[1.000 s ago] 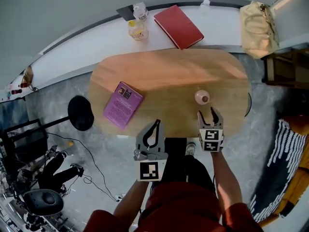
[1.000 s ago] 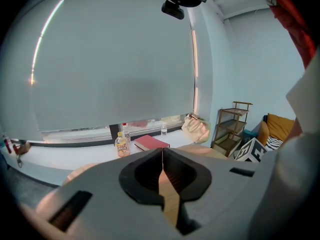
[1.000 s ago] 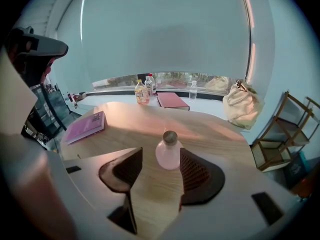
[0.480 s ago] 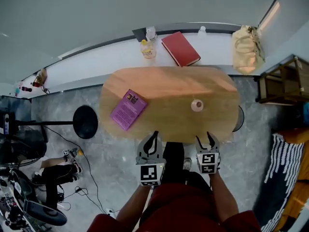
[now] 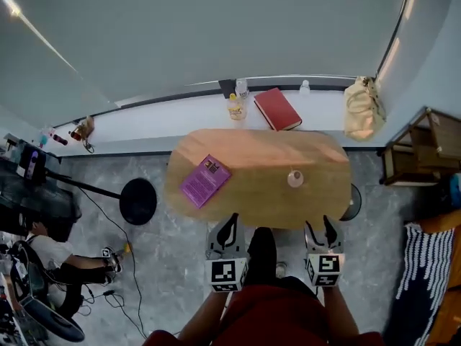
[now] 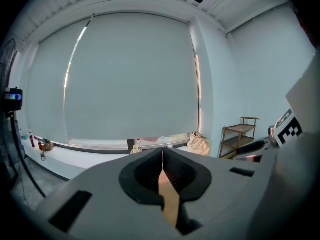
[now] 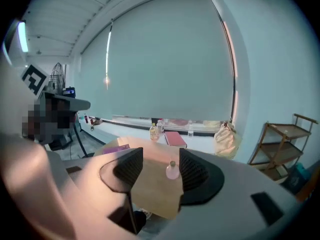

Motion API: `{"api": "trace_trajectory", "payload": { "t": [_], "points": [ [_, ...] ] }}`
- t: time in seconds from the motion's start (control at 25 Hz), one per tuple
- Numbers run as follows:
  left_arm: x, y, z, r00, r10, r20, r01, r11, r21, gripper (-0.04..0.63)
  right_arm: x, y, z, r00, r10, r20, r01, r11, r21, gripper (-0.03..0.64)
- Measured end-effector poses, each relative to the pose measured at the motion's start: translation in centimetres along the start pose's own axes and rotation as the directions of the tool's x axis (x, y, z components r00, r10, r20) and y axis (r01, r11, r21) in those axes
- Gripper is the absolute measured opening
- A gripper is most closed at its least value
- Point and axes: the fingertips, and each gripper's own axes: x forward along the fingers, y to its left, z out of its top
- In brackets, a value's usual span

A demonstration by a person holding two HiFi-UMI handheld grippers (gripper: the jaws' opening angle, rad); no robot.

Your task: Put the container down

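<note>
The container (image 5: 295,178), a small round pink bottle, stands upright on the right half of the oval wooden table (image 5: 259,204). In the right gripper view the container (image 7: 172,170) shows between the jaws but far ahead of them, untouched. My right gripper (image 5: 320,228) is open and empty, held off the table's near edge. My left gripper (image 5: 230,223) hangs beside it, also short of the table. In its own view the left gripper (image 6: 161,156) is shut with nothing in it.
A purple book (image 5: 205,181) lies on the table's left half. On the white ledge behind are a red book (image 5: 277,109), small bottles (image 5: 235,107) and a tan bag (image 5: 362,108). A black stool (image 5: 137,201) stands left, a wooden shelf (image 5: 425,146) right.
The view has pulled back and up from the table. Both grippers have drawn back off its near edge; the right one is now well away from the container, which stays standing.
</note>
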Motion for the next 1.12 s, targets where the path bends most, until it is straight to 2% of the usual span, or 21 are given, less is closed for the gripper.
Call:
{"api": "trace_trajectory", "payload": {
  "t": [0.24, 0.48, 0.6, 0.84, 1.12],
  "points": [
    [-4.6, -1.5, 5.0, 0.997, -0.009, 0.078, 0.004, 0.998, 0.061, 0.009, -6.7, -1.2, 9.7, 0.978, -0.059, 0.201, 0.065, 0.998, -0.022, 0.216],
    [-8.0, -1.8, 10.8, 0.966, 0.001, 0.257, -0.030, 0.993, 0.110, 0.009, -11.7, -1.5, 16.3, 0.925, -0.058, 0.375, 0.084, 0.995, -0.054, 0.216],
    [-9.3, -1.9, 12.6, 0.956, 0.012, 0.294, -0.047, 0.992, 0.113, 0.009, -13.1, -2.1, 17.4, 0.909, -0.064, 0.411, 0.087, 0.996, -0.037, 0.215],
    [-10.5, -1.9, 13.5, 0.949, 0.018, 0.314, -0.055, 0.992, 0.110, 0.009, -14.3, -1.9, 17.9, 0.903, -0.062, 0.424, 0.100, 0.993, -0.067, 0.215],
    [-10.6, -2.3, 13.2, 0.953, -0.003, 0.302, -0.037, 0.991, 0.125, 0.009, -14.6, -2.1, 17.9, 0.898, -0.062, 0.436, 0.095, 0.994, -0.054, 0.189]
  ]
}}
